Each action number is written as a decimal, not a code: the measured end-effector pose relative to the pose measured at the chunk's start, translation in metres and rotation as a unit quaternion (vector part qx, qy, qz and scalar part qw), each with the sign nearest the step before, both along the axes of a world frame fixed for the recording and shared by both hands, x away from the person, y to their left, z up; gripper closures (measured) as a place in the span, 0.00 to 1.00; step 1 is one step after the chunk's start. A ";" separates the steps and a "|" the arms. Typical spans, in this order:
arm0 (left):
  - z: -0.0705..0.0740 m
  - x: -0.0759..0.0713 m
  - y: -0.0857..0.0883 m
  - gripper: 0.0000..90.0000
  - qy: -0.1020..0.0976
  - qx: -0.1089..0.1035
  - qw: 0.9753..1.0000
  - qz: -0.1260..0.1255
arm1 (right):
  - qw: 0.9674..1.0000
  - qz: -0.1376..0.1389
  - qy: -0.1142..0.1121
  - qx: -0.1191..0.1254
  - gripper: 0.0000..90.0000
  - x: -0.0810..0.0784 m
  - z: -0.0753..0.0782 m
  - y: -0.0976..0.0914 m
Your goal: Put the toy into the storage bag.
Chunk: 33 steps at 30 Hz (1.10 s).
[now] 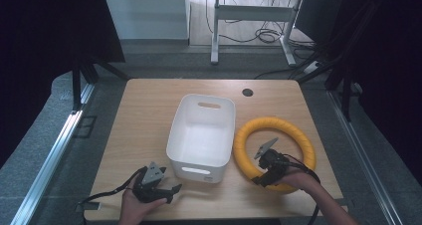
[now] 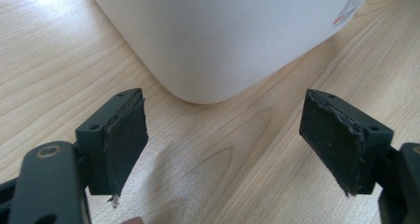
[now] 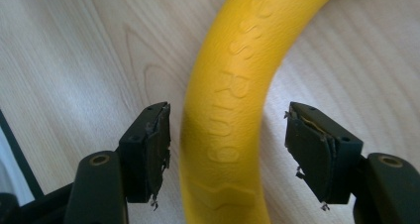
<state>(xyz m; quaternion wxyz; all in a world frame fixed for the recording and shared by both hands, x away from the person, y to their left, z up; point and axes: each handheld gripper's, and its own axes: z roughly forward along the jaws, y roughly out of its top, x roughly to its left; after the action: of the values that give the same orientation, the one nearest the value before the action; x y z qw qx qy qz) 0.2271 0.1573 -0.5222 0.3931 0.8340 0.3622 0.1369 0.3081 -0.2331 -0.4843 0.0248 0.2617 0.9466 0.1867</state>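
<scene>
a: where's the yellow ring?

b: flat on the table, just right of the white bin. my right gripper straddles its near arc, jaws apart, a gap each side.

a: and the left gripper?

b: jaws wide with nothing between them, low over the table, facing the bin's near corner.

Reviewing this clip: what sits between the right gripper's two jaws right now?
In the right gripper view, the yellow ring's tube runs up between the open jaws of the right gripper, with bare wood of the table showing in the gap on each side; the pads are not yet pressing it.
</scene>
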 end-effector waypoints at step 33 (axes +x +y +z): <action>-0.004 0.001 -0.003 0.20 0.006 -0.001 1.000 -0.005 | 0.994 0.032 0.040 -0.100 0.55 0.008 -0.015 0.026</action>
<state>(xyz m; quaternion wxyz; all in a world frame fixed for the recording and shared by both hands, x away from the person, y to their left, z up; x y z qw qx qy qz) 0.2279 0.1540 -0.5260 0.3925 0.8363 0.3601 0.1297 0.3162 -0.2073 -0.4995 0.0073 0.2351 0.9686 0.0810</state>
